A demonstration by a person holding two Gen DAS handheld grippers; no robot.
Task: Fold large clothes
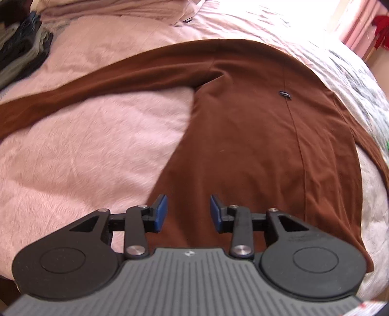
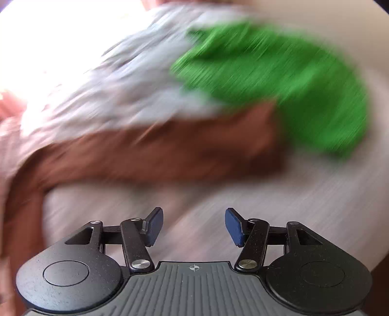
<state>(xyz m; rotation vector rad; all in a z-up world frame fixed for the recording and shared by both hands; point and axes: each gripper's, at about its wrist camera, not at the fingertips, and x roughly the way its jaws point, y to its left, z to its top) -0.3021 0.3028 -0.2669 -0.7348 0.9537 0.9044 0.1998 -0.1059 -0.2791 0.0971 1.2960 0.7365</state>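
Observation:
A large brown long-sleeved garment (image 1: 248, 136) lies flat on a pink bedspread (image 1: 85, 150). One sleeve stretches away to the left. My left gripper (image 1: 188, 214) hovers open just above the garment's near hem, with nothing between its blue pads. The right wrist view is heavily blurred. In it a brown sleeve (image 2: 170, 150) runs across the middle, ahead of my right gripper (image 2: 193, 224), which is open and empty over pale bedding.
A bright green cloth (image 2: 279, 80) lies beyond the brown sleeve, beside a grey-white patterned cover (image 2: 126, 92). Dark folded clothes (image 1: 22, 48) are piled at the far left. A folded beige garment (image 1: 116, 9) rests at the bed's far side.

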